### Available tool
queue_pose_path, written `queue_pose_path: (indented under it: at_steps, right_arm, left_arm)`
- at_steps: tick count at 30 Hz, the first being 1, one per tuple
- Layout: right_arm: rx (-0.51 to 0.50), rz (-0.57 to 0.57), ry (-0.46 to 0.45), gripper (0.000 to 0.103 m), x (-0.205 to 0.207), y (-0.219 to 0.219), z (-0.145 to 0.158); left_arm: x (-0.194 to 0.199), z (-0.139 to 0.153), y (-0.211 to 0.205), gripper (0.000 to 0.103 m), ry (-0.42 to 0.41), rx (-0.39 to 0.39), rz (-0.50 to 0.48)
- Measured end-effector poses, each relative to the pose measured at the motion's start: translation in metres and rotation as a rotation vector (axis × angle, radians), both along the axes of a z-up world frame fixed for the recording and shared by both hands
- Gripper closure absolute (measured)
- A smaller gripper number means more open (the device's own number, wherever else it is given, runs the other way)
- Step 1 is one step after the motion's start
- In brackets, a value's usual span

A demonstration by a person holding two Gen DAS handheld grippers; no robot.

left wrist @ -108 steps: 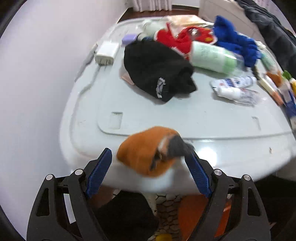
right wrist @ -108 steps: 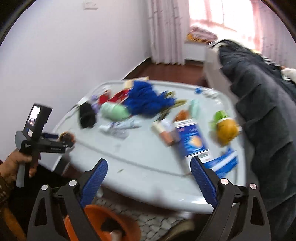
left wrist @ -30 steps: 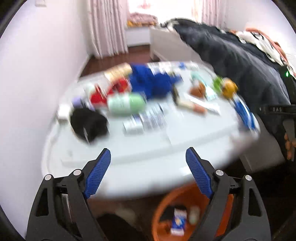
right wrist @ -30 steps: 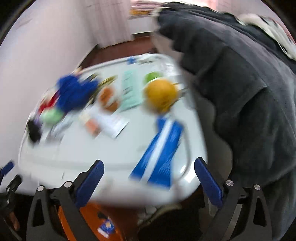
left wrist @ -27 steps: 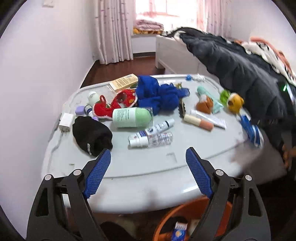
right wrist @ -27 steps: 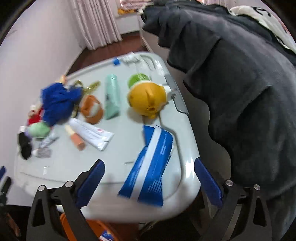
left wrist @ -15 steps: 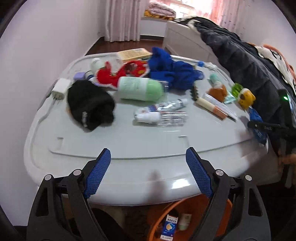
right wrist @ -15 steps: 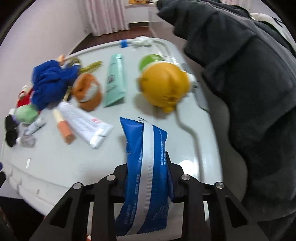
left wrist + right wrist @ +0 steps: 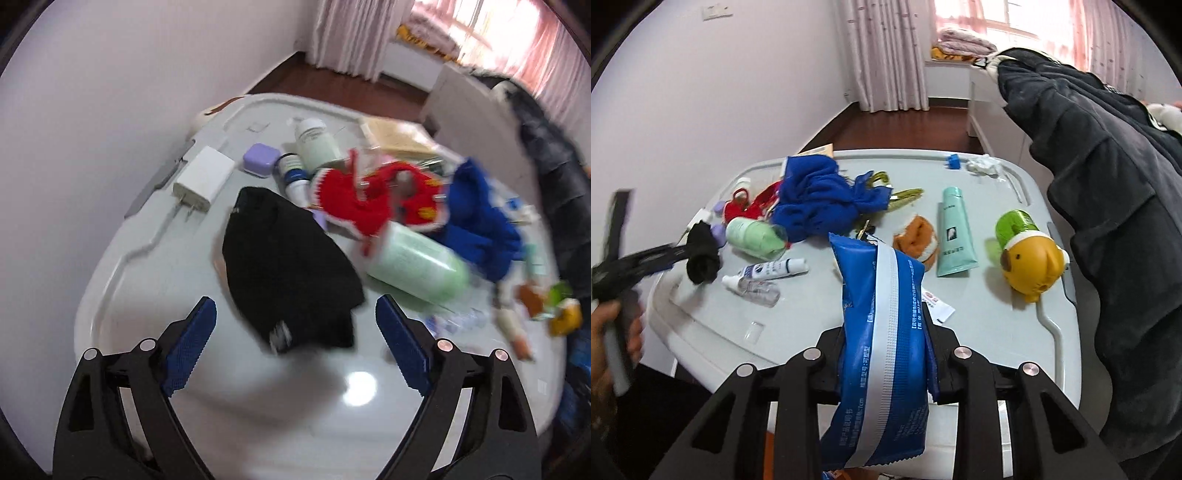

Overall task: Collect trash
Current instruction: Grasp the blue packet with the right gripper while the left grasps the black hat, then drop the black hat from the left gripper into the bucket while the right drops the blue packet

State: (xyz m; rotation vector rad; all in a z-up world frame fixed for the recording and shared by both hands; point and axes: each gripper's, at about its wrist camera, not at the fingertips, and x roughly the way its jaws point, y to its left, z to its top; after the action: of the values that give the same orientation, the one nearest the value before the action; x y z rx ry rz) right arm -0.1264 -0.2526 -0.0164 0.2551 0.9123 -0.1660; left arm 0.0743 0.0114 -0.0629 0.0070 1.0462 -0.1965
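Note:
My right gripper (image 9: 886,354) is shut on a blue and white plastic packet (image 9: 882,332) and holds it upright above the near edge of the grey table (image 9: 1004,332). My left gripper (image 9: 293,347) is open and empty, its blue pads either side of a black cloth (image 9: 288,273) on the table (image 9: 155,280). The black cloth also shows in the right wrist view (image 9: 701,254), with the left gripper (image 9: 670,258) beside it at the table's left end.
The table holds a blue cloth (image 9: 820,199), red knit piece (image 9: 373,195), green bottle (image 9: 417,266), white charger (image 9: 203,177), small tubes (image 9: 772,271), a teal tube (image 9: 955,232), an orange toy (image 9: 918,240) and a yellow dog toy (image 9: 1030,262). A dark coat (image 9: 1108,184) hangs right.
My right gripper closed on the blue packet and lifted it off the table. My left gripper swung in toward the black cloth at the table's left end.

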Motion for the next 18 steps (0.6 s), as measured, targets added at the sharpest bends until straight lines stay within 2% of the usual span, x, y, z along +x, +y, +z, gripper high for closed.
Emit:
queue_pose_path:
  at_steps: [2,3,4,5,6,9,11,14,18]
  right_arm:
    - [0.010,0.002,0.002,0.071,-0.001,-0.001,-0.001]
    - [0.017,0.001,0.005,0.071,-0.001,-0.003,-0.002]
    - [0.023,0.000,0.008,0.071,-0.003,-0.005,-0.003]
    - [0.024,-0.002,0.010,0.071,-0.003,-0.006,-0.005]
    - [0.024,-0.002,0.011,0.070,-0.004,-0.007,-0.005]
    - [0.028,-0.002,0.003,0.070,-0.006,-0.009,-0.003]
    - [0.026,-0.001,-0.007,0.070,-0.007,-0.008,0.000]
    - [0.032,0.012,-0.019,0.070,-0.008,-0.006,0.003]
    - [0.035,0.078,-0.049,0.070,-0.015,0.007,0.008]
  left_arm:
    - [0.012,-0.012,-0.006,0.017,0.002,0.035,0.018]
    - [0.015,-0.017,-0.008,0.022,0.003,0.046,0.020]
    - [0.016,-0.021,-0.009,0.034,-0.009,0.041,0.011]
    - [0.014,-0.020,-0.009,0.058,-0.037,0.047,0.007]
    - [0.011,-0.018,-0.008,0.086,-0.058,0.025,-0.022]
    - [0.005,-0.008,0.000,0.087,-0.078,-0.037,-0.017]
    - [-0.005,0.006,0.005,0.087,-0.127,-0.041,-0.027]
    - [-0.017,0.028,0.008,0.087,-0.158,-0.071,-0.050]
    - [-0.052,0.055,0.005,0.087,-0.181,-0.072,-0.161]
